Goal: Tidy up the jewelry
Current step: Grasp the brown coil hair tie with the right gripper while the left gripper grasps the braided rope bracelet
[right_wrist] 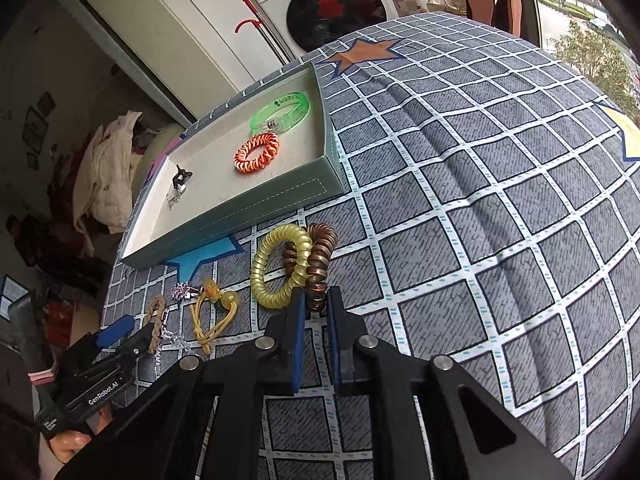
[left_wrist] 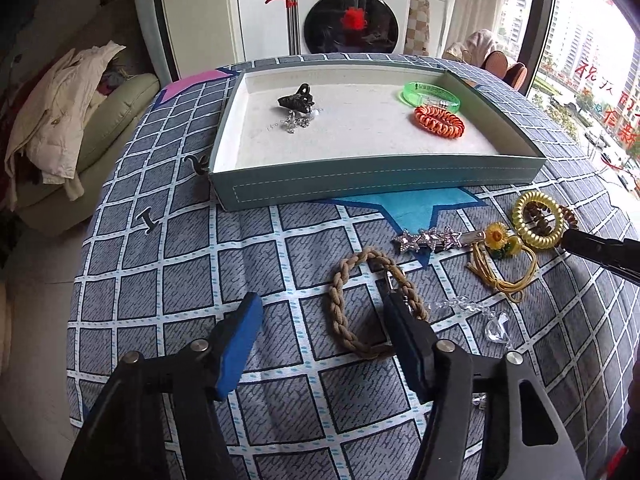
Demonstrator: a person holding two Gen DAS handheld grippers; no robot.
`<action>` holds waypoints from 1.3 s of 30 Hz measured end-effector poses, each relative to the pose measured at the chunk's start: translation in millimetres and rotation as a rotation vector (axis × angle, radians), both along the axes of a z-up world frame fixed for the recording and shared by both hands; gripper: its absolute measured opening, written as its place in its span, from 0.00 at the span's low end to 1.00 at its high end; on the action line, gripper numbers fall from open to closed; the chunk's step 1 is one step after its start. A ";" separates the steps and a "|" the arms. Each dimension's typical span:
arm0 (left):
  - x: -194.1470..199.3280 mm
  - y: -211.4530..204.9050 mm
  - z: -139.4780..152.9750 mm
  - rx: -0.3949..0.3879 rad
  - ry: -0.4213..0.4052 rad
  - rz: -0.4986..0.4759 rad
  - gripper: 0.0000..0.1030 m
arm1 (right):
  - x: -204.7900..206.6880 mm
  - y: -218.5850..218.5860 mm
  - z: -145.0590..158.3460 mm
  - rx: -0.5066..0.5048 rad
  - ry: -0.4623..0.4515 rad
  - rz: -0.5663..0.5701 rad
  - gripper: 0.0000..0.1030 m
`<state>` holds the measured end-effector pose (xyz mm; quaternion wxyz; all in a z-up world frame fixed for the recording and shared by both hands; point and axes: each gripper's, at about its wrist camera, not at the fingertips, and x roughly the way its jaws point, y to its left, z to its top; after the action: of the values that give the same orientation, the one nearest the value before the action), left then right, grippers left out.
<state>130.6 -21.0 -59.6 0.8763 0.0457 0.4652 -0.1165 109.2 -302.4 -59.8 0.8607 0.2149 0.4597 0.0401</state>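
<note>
Nearest us, the right gripper (right_wrist: 316, 304) has its blue pads pinched on the brown spiral hair tie (right_wrist: 320, 264), the coil standing up from the checked cloth (right_wrist: 480, 208) between the fingertips. The yellow spiral hair tie (right_wrist: 280, 266) leans against that brown coil, touching it on its left side.

Over to the left gripper (left_wrist: 320, 308): jaws apart, nothing clamped, hovering over the braided tan bracelet (left_wrist: 344, 312). One finger sits over the bracelet's right side, the other out on bare cloth to its left. Just beside the bracelet lies a clear crystal strand (left_wrist: 472, 312), then a yellow cord tie with a sunflower charm (left_wrist: 500, 256), and a silver star hair clip (left_wrist: 430, 238).

Further back sits the pale green tray (left_wrist: 360, 184). Inside it, at the right end, an orange coil bracelet (left_wrist: 440, 120) lies just in front of a green translucent wristband (left_wrist: 430, 96). At the left, a black claw clip (left_wrist: 296, 100) rests beside a small silver chain (left_wrist: 296, 124).
</note>
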 end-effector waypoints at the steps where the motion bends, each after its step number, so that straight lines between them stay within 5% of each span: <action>1: -1.0 -1.8 0.8 0.001 -0.004 -0.010 0.63 | 0.7 -1.3 -0.7 0.012 0.000 -0.005 0.11; 2: -2.0 -3.7 2.0 0.001 -0.009 -0.022 0.54 | 0.6 -2.7 -0.8 0.016 -0.002 -0.012 0.11; 3: -3.3 -4.8 2.7 -0.001 -0.011 -0.034 0.31 | -0.1 -2.7 0.4 0.009 -0.008 -0.018 0.11; 4: -3.4 -5.5 3.0 0.000 -0.009 -0.038 0.25 | -1.5 -2.3 2.8 -0.006 -0.019 -0.023 0.11; 12: -7.8 19.3 15.4 -0.151 -0.017 0.006 0.25 | -15.5 2.5 32.4 -0.103 -0.106 -0.008 0.11; 30: -9.2 30.8 54.0 -0.215 -0.091 0.013 0.25 | -22.0 10.0 78.1 -0.145 -0.199 0.027 0.11; 39: 17.8 24.7 72.4 -0.206 -0.127 -0.003 0.25 | 7.5 30.9 89.7 -0.131 -0.213 0.107 0.11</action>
<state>148.4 3.7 12.8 0.9039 -0.0365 0.3943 -0.1617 116.7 -271.5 29.9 0.9134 0.1279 0.3784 0.0784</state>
